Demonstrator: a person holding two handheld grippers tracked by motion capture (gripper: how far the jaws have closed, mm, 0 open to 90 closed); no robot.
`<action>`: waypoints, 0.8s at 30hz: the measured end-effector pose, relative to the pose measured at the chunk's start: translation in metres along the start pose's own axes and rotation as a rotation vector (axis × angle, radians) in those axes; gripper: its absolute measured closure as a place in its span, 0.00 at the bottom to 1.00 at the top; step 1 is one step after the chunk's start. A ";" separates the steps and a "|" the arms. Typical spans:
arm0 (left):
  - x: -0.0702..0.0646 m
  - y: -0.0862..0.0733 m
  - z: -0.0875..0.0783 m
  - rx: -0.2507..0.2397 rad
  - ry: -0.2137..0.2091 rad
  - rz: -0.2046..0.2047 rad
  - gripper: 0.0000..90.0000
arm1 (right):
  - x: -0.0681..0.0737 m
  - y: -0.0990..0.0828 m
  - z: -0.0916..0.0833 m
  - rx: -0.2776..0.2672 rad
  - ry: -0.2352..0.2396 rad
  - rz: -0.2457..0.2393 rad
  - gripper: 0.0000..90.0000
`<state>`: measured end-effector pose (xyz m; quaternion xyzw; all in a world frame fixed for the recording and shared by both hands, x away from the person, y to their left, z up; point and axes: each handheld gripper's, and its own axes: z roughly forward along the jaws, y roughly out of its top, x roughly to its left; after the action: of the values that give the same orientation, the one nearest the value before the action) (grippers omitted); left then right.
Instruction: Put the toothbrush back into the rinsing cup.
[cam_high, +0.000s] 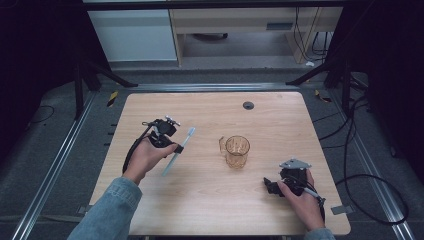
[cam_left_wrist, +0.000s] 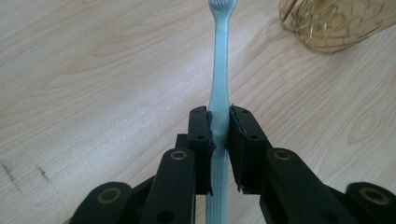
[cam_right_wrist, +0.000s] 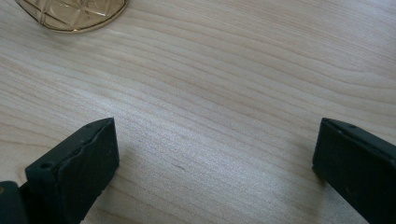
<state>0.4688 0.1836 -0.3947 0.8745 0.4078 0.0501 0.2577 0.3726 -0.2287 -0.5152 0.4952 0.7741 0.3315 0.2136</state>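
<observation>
The left gripper (cam_high: 178, 148) has its jaws closed tight on the handle of a pale blue toothbrush (cam_high: 178, 150), pinching it about midway along its length. In the left gripper view the toothbrush (cam_left_wrist: 219, 93) runs straight up between the two black pads, its bristled head pointing away from the hand and its ribbed grip end passing back under the jaws. Seen from the high view, the brush slants over the left half of the wooden tabletop (cam_high: 210, 200), head toward the far edge, tail toward the near-left corner.

An amber glass mug (cam_high: 236, 151) with a cut pattern and a handle stands upright near the middle of the tabletop, well apart from the brush head.

The right gripper (cam_high: 268, 186) rests low at the near-right corner, its jaws spread wide with nothing but bare wood between them; the right gripper view shows the mug's base (cam_right_wrist: 70, 14) farther off.
</observation>
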 end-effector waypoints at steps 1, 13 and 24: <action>0.000 0.001 -0.001 -0.012 -0.002 0.001 0.87 | 0.000 0.000 0.000 0.000 0.000 0.000 0.01; -0.012 0.015 -0.014 -0.205 0.035 0.051 0.87 | 0.000 -0.001 0.000 -0.001 0.005 -0.009 0.01; -0.025 0.022 -0.013 -0.269 0.028 0.097 0.87 | 0.000 -0.001 -0.001 -0.002 0.005 -0.013 0.01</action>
<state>0.4641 0.1588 -0.3697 0.8501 0.3580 0.1289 0.3642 0.3717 -0.2291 -0.5155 0.4891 0.7776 0.3319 0.2144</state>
